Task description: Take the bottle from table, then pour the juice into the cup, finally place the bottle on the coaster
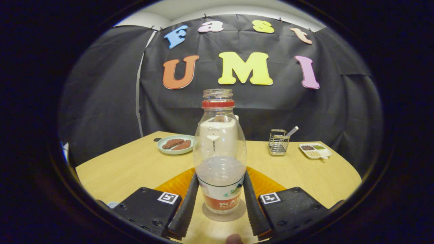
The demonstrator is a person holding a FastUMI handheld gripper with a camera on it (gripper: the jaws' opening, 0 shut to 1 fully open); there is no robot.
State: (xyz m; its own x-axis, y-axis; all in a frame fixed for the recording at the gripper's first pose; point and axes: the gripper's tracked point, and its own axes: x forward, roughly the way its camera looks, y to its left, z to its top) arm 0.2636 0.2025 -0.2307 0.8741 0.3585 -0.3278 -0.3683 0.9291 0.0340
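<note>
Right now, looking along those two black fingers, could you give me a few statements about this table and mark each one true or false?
1. The bottle stands upright between the two fingers. True.
2. The bottle has its cap on. False: its mouth is open, with only a red ring round the neck.
3. The bottle is full to the neck. False: the liquid reaches only about its lower half.
4. A metal rack with a utensil in it stands beyond the bottle, beside a small divided dish. True.
5. The green plate is bare. False: it holds two brown pieces of food.
</note>
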